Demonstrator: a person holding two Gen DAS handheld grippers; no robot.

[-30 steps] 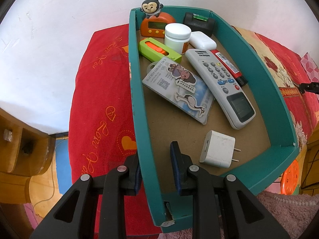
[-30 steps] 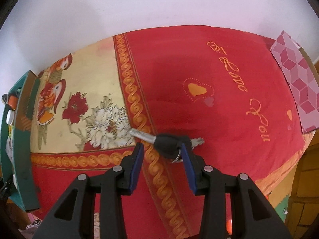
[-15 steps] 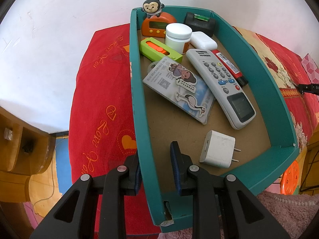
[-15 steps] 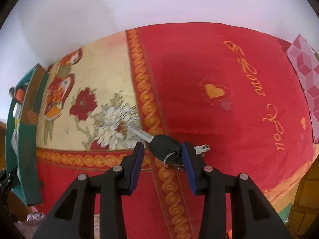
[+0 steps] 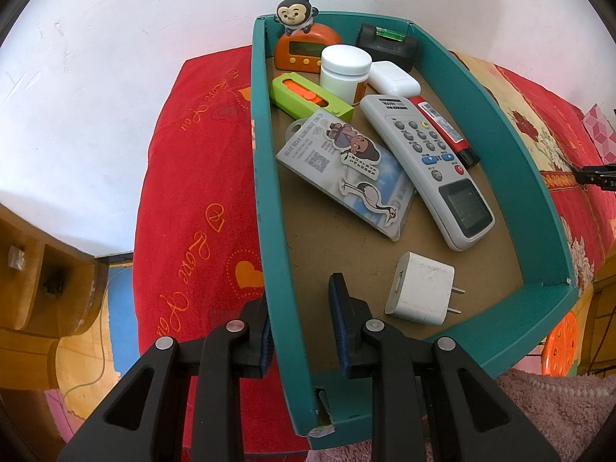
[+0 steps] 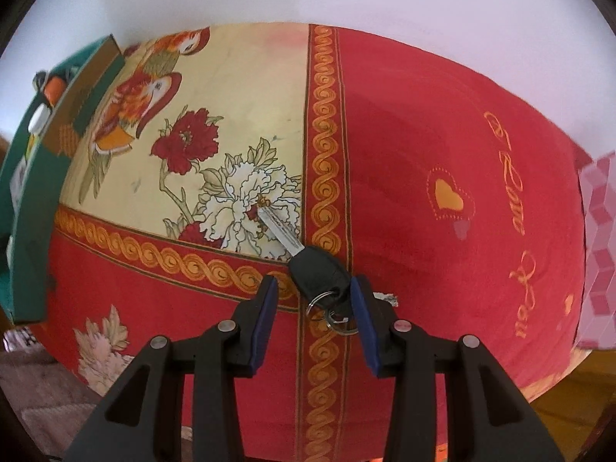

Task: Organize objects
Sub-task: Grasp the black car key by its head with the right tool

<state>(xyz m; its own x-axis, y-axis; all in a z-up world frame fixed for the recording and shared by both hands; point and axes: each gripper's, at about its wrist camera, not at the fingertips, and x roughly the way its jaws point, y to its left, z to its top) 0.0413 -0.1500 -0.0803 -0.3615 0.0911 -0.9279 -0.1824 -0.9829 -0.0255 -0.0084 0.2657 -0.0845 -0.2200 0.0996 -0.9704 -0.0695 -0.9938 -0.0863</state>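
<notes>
My right hand-held gripper (image 6: 312, 300) has advanced over the past second along the red cloth-covered worktop (image 6: 442, 146) until its spread, unclenched fingers straddle the black key fob (image 6: 318, 274); a second ago the fob lay ahead of the fingertips and toward the right finger, whereas now its rear half and the key rings (image 6: 331, 313) sit between the blue pads (image 6: 265, 319), close against the right pad, though contact cannot be confirmed. The metal blade (image 6: 278, 229) points forward and to the left of the gripper, lying over the white flower print. My left hand-held gripper (image 5: 302, 317) has not shifted: one finger is outside and one inside the near left wall of the teal tray (image 5: 265, 192). A gap shows beside the inner pad, so whether the wall is actually clamped I cannot tell. Ahead of that gripper, inside the tray, lie the white charger (image 5: 421, 288), the remote control (image 5: 427, 165), the card sleeve (image 5: 346, 169), the green cutter (image 5: 308, 96), the white jar (image 5: 344, 67) and the orange timer (image 5: 304, 48). I judge that the keys are the last loose item, and that the approach is complete; closing on the fob is the pending step, with the tray well off to the right gripper's left.
</notes>
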